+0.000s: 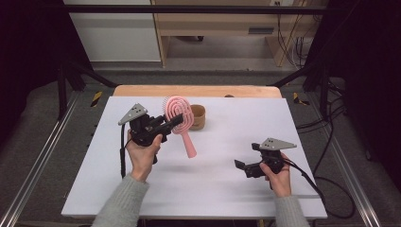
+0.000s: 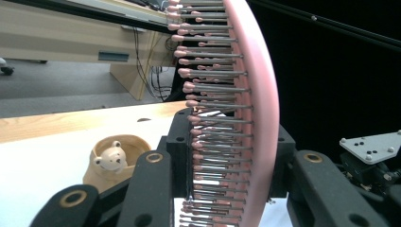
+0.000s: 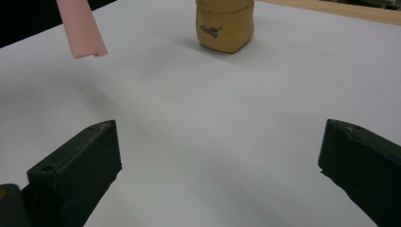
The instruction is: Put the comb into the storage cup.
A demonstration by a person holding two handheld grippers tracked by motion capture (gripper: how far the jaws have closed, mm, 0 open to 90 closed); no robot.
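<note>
A pink hairbrush point(image 1: 179, 112) hangs above the white table, head up and handle point(image 1: 189, 147) slanting down to the right. My left gripper point(image 1: 175, 123) is shut on the brush's head; in the left gripper view the jaws clamp the bristled pad point(image 2: 257, 94) from both sides. A tan pot point(image 1: 198, 117) stands just behind the brush, and a small bear figure point(image 2: 111, 159) peeks out of it. My right gripper point(image 1: 243, 168) is held low over the table at the right, open, with nothing between its fingers point(image 3: 75, 165). The right gripper view has the handle's end point(image 3: 81, 28) and the pot point(image 3: 226, 27) ahead.
The white table top point(image 1: 213, 194) has a wooden strip point(image 1: 198, 91) along its far edge. Metal rails run down both sides of the table. Cables trail from both grippers, and a wooden desk stands beyond the table.
</note>
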